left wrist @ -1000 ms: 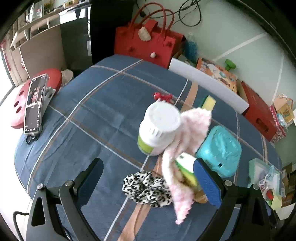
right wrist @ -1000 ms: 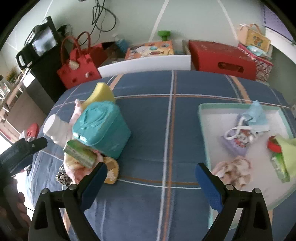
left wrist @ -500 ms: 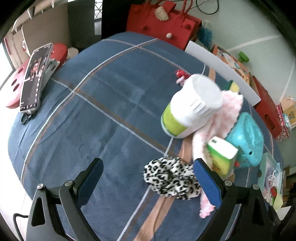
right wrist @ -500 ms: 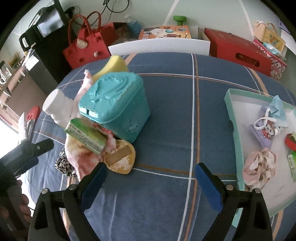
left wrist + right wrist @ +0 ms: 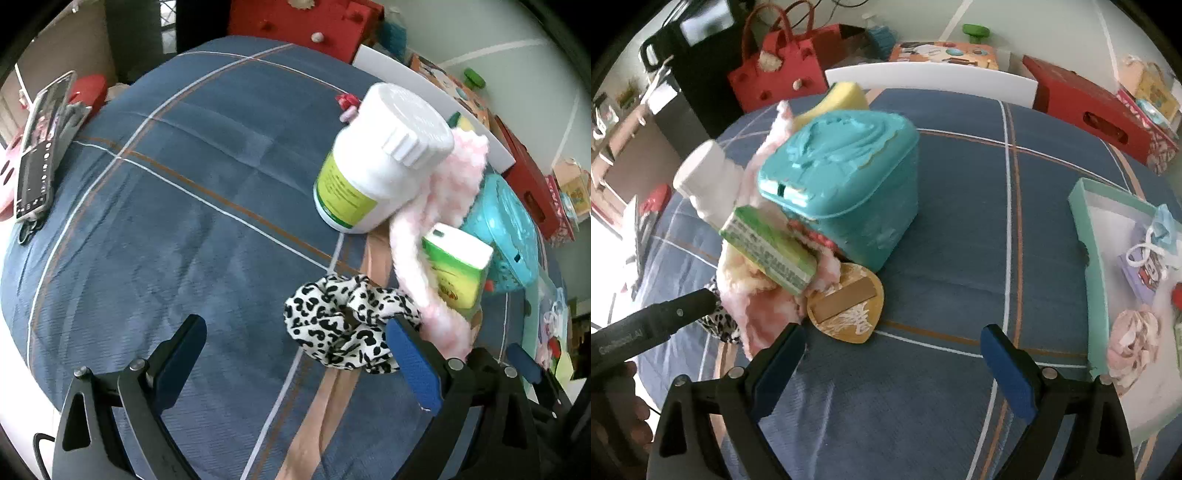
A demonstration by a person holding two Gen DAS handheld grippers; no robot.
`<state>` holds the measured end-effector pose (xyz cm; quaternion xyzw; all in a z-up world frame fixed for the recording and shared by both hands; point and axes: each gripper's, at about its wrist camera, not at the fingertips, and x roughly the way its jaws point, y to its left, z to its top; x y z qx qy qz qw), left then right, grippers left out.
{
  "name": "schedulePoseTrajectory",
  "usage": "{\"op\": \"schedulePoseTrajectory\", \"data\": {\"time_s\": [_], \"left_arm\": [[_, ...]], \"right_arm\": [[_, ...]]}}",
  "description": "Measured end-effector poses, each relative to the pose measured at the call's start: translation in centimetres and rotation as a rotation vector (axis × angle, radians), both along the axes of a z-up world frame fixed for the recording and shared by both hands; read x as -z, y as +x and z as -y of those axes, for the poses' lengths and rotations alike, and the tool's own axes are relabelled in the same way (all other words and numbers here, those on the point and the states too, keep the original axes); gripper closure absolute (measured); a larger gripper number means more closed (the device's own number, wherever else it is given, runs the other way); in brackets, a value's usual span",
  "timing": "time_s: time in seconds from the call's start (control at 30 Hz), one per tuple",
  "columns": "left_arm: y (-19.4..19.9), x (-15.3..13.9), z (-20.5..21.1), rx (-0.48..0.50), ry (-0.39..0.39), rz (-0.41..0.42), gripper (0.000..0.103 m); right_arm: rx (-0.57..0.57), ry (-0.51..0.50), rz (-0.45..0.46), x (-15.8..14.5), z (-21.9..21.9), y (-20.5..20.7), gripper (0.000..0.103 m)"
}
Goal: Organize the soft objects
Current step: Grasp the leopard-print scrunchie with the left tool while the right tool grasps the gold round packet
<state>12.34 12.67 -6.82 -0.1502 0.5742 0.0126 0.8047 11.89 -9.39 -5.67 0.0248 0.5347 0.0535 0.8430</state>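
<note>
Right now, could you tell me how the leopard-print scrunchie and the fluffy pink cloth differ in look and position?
The leopard-print scrunchie is white with black spots and bunched into a compact ring; the fluffy pink cloth is plain pale pink, shaggy and stretched out long. The scrunchie lies flat on the blue tablecloth, while the cloth is draped among the white bottle, green box and teal container. Both are soft and still outside the tray.

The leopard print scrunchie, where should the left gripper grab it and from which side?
Pinch the leopard print scrunchie across its puffed near-left fold, coming down from above and from its open left side. The pink fluffy cloth and green box crowd its right. The left gripper is open, its right finger already beside it.
</note>
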Motion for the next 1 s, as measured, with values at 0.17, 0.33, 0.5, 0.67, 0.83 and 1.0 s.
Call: {"op": "schedulePoseTrajectory", "data": {"time_s": [0.17, 0.33, 0.5, 0.67, 0.83, 1.0], "left_arm": [[0.2, 0.6, 1.2, 0.044, 0.012, -0.021, 0.005], [0.4, 1.0, 2.1, 0.049, 0.018, -0.036, 0.005], [0.6, 1.1, 1.5, 0.039, 0.007, -0.029, 0.006], [0.7, 1.4, 0.8, 0.034, -0.007, -0.020, 0.013], [0.8, 1.1, 1.8, 0.066, -0.013, -0.008, 0.027], [1.1, 1.3, 3.0, 0.105, -0.023, 0.002, 0.047]], "right_arm": [[-0.026, -0.041, -0.009, 0.6, -0.8, 0.1, 0.006], [-0.048, -0.061, -0.005, 1.0, -1.6, 0.1, 0.006], [-0.072, -0.094, 0.015, 1.2, -2.7, 0.4, 0.006], [-0.093, -0.126, 0.030, 1.7, -3.8, 0.9, 0.006], [-0.096, -0.134, 0.037, 2.1, -4.1, 0.9, 0.009], [-0.107, -0.107, 0.046, 1.9, -3.8, 0.8, 0.022]]}}
